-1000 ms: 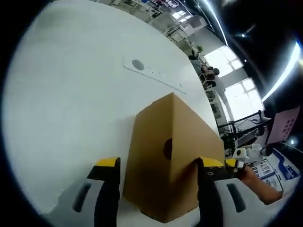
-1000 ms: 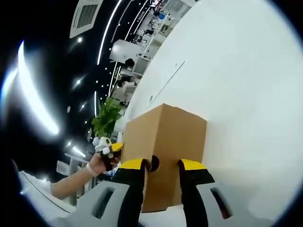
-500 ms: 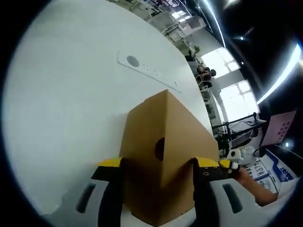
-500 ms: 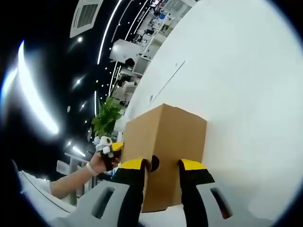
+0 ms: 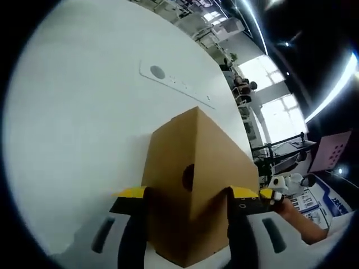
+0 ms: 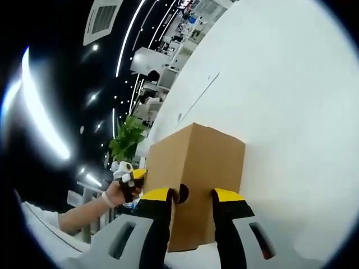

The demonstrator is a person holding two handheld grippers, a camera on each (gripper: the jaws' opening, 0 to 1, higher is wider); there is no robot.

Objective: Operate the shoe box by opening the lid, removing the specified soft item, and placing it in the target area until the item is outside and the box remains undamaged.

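Note:
A closed brown cardboard shoe box [image 5: 197, 147] lies on the white table [image 5: 78, 123], with a round finger hole in each end. In the left gripper view, my left gripper [image 5: 188, 196] has its yellow-tipped jaws pressed against both sides of the box's near end, around the hole. My right gripper [image 6: 192, 196] is clamped on the opposite end of the box [image 6: 197, 154], beside that end's hole. Each gripper also peeks out past the box in the other's view, held by a hand: the right gripper [image 5: 270, 195] and the left gripper [image 6: 132, 178]. The box's contents are hidden.
A flat white strip with a round grey button [image 5: 175, 84] lies on the table beyond the box. Wide bare tabletop [image 6: 291, 101] stretches around it. A green plant [image 6: 127, 141] and office furniture stand past the table's edge.
The left gripper's jaws have closed in from a wider gap onto the sides of the box, and its view has moved closer. The right gripper has kept its hold.

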